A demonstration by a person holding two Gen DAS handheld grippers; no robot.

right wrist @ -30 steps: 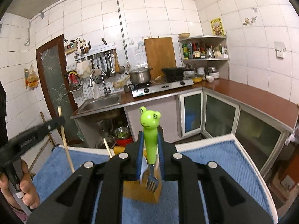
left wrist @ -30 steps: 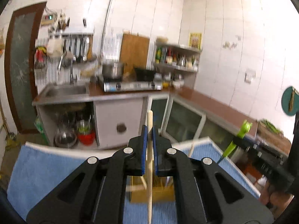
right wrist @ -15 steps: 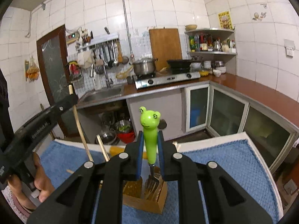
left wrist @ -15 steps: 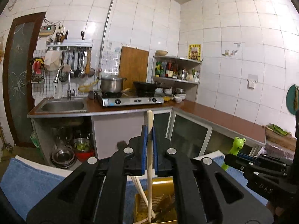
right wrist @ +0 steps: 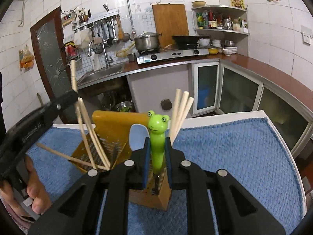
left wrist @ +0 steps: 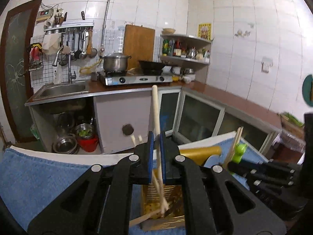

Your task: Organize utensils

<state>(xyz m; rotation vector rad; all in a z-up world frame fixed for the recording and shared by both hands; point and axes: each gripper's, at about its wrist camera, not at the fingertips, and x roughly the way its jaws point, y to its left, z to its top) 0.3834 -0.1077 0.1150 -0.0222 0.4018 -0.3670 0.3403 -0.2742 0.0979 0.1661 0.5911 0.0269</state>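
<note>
My left gripper [left wrist: 156, 143] is shut on a pale wooden chopstick [left wrist: 155, 109]. The stick's lower end reaches down into the yellow wooden utensil holder [left wrist: 197, 152]. My right gripper [right wrist: 157, 150] is shut on a fork with a green frog handle [right wrist: 157, 129]. Its tines dip into the holder's front compartment [right wrist: 158, 197]. Several chopsticks [right wrist: 182, 111] and a light blue spoon [right wrist: 138, 135] stand in the holder. In the right wrist view the left gripper [right wrist: 73, 96] comes in from the left over the holder with its chopstick [right wrist: 73, 74].
The holder stands on a blue towel [right wrist: 225, 156] spread over a white table [right wrist: 225, 117]. A hand [right wrist: 33, 192] holds the left tool at the lower left. Behind are the sink [left wrist: 62, 90], the stove with a pot [left wrist: 115, 62] and the brown counter [right wrist: 273, 72].
Both grippers have sunk toward the holder. The chopstick's end and the fork's tines now sit inside it, and the holder looms larger in both views.
</note>
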